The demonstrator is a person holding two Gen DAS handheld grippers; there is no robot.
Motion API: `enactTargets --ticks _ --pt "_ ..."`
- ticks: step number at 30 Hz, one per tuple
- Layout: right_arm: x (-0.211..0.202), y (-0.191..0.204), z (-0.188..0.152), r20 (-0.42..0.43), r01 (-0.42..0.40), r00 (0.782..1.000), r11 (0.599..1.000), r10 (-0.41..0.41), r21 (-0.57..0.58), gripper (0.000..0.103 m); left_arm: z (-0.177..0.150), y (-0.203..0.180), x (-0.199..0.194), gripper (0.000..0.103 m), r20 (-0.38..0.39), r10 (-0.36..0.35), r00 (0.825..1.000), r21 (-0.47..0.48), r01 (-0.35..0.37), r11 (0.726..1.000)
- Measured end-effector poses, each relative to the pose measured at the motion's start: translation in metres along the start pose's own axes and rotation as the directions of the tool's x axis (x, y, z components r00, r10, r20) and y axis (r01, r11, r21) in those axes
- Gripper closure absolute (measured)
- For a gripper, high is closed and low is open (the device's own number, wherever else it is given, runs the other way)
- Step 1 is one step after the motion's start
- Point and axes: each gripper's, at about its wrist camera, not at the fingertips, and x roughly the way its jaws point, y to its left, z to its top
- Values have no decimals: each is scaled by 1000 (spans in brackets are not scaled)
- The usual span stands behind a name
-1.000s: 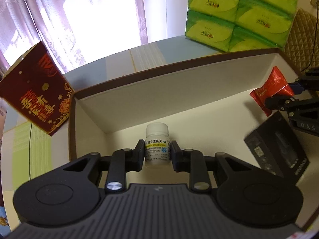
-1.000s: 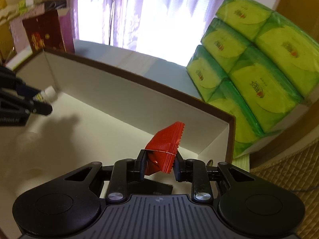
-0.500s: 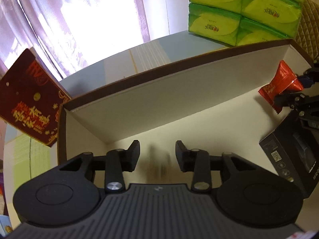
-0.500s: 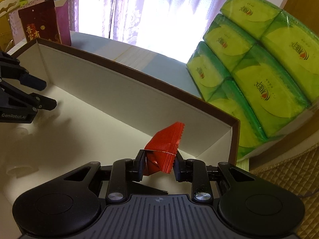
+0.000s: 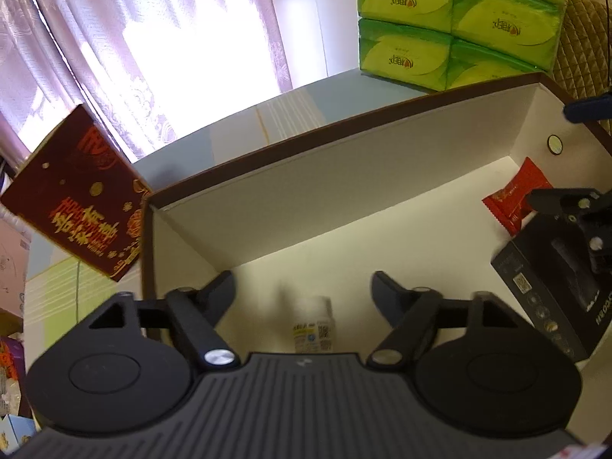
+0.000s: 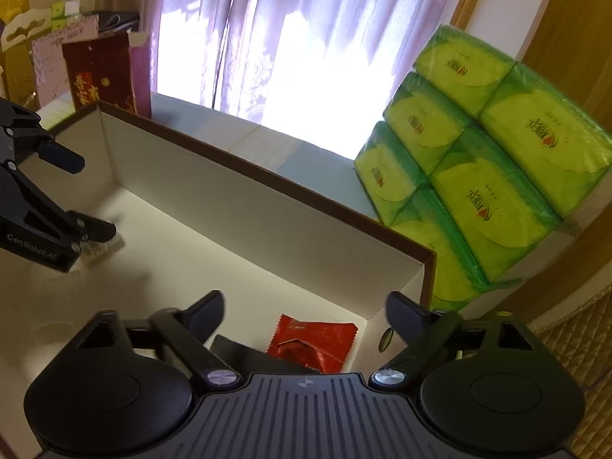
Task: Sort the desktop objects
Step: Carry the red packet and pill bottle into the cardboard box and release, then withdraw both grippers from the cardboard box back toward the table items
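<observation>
A white-lined cardboard box with a brown rim (image 5: 344,141) holds the objects. My left gripper (image 5: 304,287) is open and empty above the box floor; the small white pill bottle (image 5: 311,325) lies blurred on the floor below it. My right gripper (image 6: 306,306) is open and empty; the red snack packet (image 6: 317,340) lies on the box floor beneath it, in the right corner, next to a black carton (image 6: 244,355). In the left wrist view the packet (image 5: 514,199) and the carton (image 5: 554,287) lie at the right. The left gripper also shows in the right wrist view (image 6: 88,195).
A stack of green tissue packs (image 6: 478,176) stands behind the box on the right. A dark red gift box (image 5: 76,206) stands outside the box's left end. Curtains and a bright window are behind. A quilted chair (image 5: 585,38) is at the far right.
Both grippers have opened. The left let go of the pill bottle, which now lies on the box floor. The right released the red packet, which dropped into the right corner.
</observation>
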Motion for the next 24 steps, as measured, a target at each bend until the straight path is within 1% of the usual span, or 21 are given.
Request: enactTargets --ticks 2,4,7,11,17,24 --pt "-9 2 -2 13 -18 1000 1000 18 3 2 -4 0 -7 21 8 -12 1000 -7 12 1000" --pt "-18 5 -6 24 -32 999 999 32 3 2 -9 0 -17 18 9 -20 1000 -23 20 1000" --pt "-28 9 -9 22 -44 999 999 44 19 2 -13 -3 -29 16 14 -27 1000 -30 28 999" --pt "-41 12 -15 14 -63 998 996 63 55 2 -19 -8 -47 14 19 -26 999 -28 26 999" --pt "-61 12 -21 13 -71 997 991 70 115 2 -26 -13 -70 12 30 -25 999 -32 26 999" --pt "-90 10 -31 30 -84 996 980 80 183 2 -37 -19 -94 11 39 -28 999 -36 29 999"
